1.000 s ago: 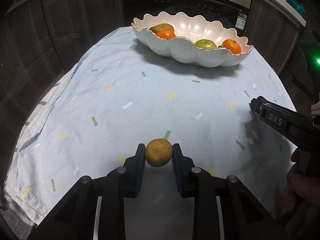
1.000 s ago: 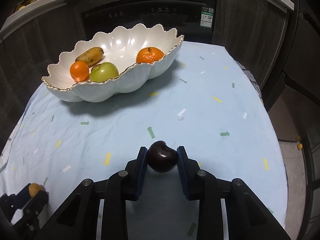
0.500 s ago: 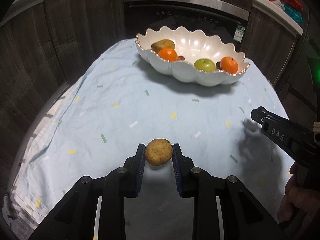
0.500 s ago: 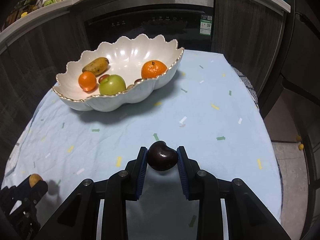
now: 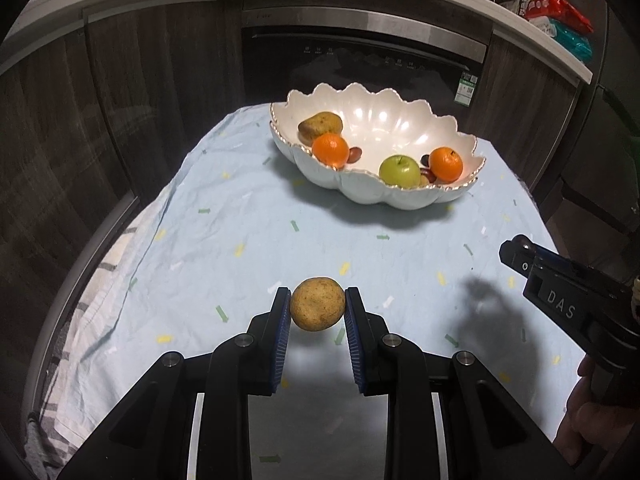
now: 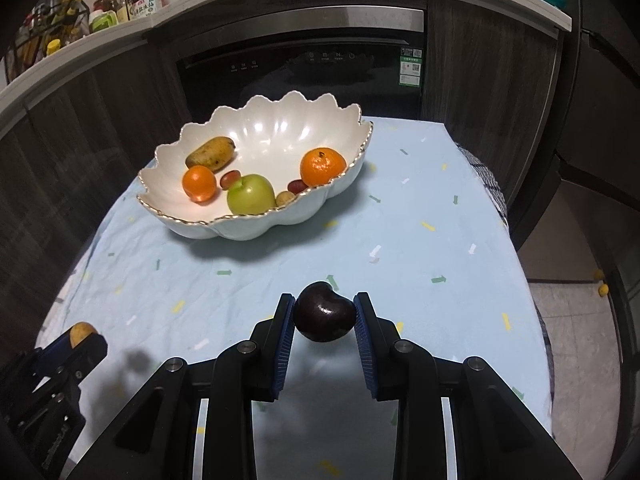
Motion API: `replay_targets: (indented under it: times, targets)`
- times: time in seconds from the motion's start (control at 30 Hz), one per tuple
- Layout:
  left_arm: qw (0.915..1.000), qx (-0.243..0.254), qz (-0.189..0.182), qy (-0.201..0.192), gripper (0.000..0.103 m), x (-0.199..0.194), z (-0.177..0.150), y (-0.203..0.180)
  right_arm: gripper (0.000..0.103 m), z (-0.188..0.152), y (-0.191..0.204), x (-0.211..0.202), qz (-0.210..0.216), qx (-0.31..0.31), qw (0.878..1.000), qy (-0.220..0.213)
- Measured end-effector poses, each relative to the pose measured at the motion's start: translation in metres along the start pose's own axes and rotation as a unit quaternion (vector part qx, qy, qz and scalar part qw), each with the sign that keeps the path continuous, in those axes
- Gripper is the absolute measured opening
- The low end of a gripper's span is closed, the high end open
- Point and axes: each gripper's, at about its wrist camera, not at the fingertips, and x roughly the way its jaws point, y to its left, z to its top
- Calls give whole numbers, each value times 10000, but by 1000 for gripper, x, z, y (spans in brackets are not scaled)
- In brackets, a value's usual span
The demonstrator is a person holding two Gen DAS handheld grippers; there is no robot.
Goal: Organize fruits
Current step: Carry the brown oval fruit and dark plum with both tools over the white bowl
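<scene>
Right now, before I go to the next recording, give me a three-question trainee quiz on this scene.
1. True or false: the left gripper is shut on a tan fruit.
2. What does the right gripper hold: A) green apple, B) dark fruit, C) orange?
3. How many oranges lie in the bowl?

Key:
1. True; the pads press both its sides.
2. B, the dark fruit; the green apple is in the bowl.
3. Two: orange and orange.
</scene>
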Motion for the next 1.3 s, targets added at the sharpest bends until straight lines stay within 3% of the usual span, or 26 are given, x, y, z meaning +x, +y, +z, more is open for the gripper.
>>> replay_targets:
  times: [0.73, 1.3]
  targets:
    - [9991, 158, -296, -273, 27, -9, 39, 6, 31, 40, 22, -26, -18, -95, 9995, -317]
    - [9967, 476, -533, -383, 27, 12, 108, 0, 31, 89, 26, -17, -50, -107, 9987, -499]
